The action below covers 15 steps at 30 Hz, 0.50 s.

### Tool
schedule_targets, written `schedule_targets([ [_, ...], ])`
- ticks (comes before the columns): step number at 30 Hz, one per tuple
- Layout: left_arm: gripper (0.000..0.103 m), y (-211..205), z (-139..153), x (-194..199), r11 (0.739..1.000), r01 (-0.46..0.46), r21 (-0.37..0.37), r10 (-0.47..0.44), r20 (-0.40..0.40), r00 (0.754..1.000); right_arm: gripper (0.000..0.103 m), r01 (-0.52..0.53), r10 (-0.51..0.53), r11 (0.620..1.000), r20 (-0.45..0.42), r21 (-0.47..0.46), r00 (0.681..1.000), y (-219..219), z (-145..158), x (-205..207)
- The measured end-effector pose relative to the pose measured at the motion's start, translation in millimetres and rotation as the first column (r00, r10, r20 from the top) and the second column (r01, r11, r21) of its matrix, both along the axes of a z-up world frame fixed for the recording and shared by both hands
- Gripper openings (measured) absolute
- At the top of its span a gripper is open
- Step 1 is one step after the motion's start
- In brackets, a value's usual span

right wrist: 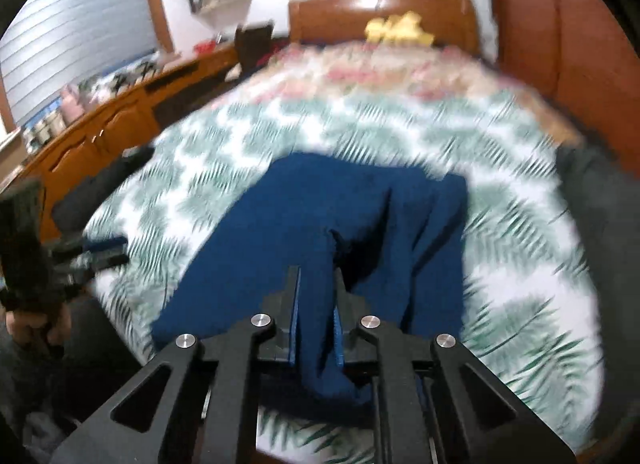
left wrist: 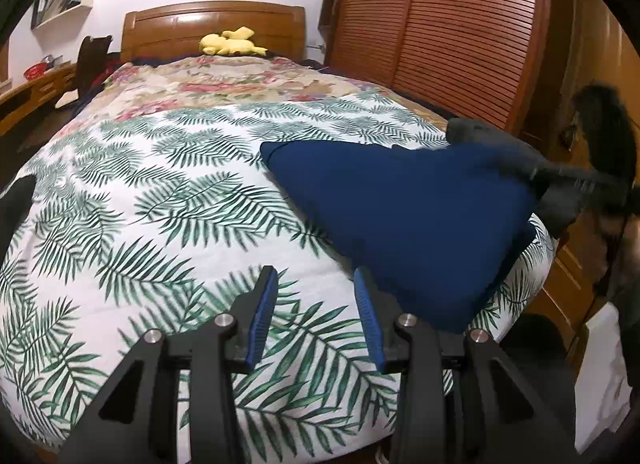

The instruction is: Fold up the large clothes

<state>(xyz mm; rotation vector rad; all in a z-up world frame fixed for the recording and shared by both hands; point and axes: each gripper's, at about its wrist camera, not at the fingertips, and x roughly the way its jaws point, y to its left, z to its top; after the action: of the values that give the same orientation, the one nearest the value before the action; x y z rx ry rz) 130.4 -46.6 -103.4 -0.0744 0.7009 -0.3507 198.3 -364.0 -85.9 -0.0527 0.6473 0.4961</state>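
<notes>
A navy blue garment (left wrist: 404, 220) lies on the leaf-print bedspread (left wrist: 160, 200), pulled up toward the right. My left gripper (left wrist: 316, 284) is open and empty, just above the bedspread, left of the garment's near corner. My right gripper (right wrist: 318, 284) is shut on a bunched fold of the blue garment (right wrist: 320, 224) and lifts it off the bed. The right gripper shows blurred in the left wrist view (left wrist: 532, 176), at the garment's far right edge. The left gripper shows in the right wrist view (right wrist: 100, 250) at the far left.
A wooden headboard (left wrist: 216, 24) and a yellow plush toy (left wrist: 230, 42) are at the far end. A louvred wooden wardrobe (left wrist: 440, 24) stands on the right. A wooden dresser (right wrist: 100, 132) runs along the left. A dark cloth (right wrist: 600, 200) lies at the bed's right edge.
</notes>
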Motion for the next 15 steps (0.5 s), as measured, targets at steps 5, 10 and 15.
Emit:
schedule_targets([
  [5,0.038,-10.6,-2.3,7.6,0.999,0.037,-0.015,-0.037,-0.007,0.999,0.009,0.104,-0.104,0.994,0.019,-0.027,0.994,-36.1,9.3,-5.9],
  [10,0.038,-21.5,-1.9,13.3,0.998,0.069,-0.011,-0.069,-0.005,0.998,0.018,0.139,-0.151,0.986,-0.139,-0.093,0.979,-39.4,-40.3,5.1],
  [15,0.038,-28.0,-0.6,13.2,0.996,0.087,-0.004,-0.087,-0.004,0.996,0.032,0.195,-0.202,0.969,-0.033,-0.152,0.979,-28.5,-27.4,-5.3],
])
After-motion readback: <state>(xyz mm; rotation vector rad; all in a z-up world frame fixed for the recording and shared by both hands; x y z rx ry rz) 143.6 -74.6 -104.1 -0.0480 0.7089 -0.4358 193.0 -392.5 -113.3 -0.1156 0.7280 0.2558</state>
